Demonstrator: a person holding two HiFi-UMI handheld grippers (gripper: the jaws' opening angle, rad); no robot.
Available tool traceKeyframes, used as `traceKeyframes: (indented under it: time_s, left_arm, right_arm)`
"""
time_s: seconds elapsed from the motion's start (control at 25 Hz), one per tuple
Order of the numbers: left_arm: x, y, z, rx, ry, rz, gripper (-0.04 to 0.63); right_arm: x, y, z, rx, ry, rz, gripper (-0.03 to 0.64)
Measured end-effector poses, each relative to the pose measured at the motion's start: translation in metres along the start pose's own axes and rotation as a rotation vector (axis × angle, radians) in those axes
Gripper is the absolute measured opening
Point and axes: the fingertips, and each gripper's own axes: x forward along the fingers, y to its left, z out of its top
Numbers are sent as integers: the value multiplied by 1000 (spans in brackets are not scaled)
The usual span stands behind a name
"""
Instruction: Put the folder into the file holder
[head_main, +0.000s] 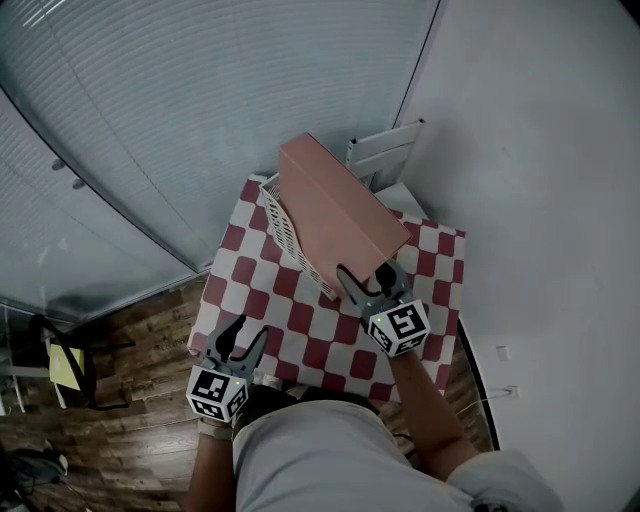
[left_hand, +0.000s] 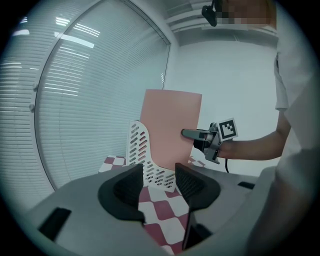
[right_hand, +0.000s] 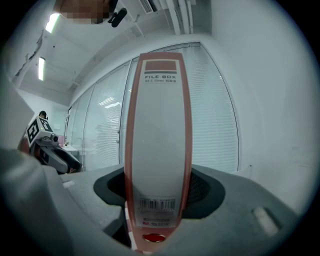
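Left tool (head_main: 245, 338): jaws apart, nothing between them, low over the near edge of the checked surface (head_main: 300, 322).

Right tool (head_main: 360, 283): clamped on the folder (head_main: 335, 215) by its spine, which fills the gap between the jaws.

Ahead of this tool the folder leans into the white file holder (head_main: 283, 232).

Step, likely: seating it. Next move calls for lowering until it bottoms, then letting go.

Right gripper view alone shows the spine label. Left gripper view alone shows the folder's foot behind the holder's slotted wall.
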Motion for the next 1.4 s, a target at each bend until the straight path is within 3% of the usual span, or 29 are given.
traceKeyframes:
  time_s: [0.36,1.08,1.4]
  left_arm:
    - [-6,5,-7,-14,14,60,183]
    - [-15,0,-29,-56,56,153,183]
    - [-27,-1,-46,-91,72,197,183]
  right_arm:
    - [25,-10,1,10,-23,54,273]
    - [39,-13,-57,17,41,77,273]
    - [40,-11,-66,17,16,84,273]
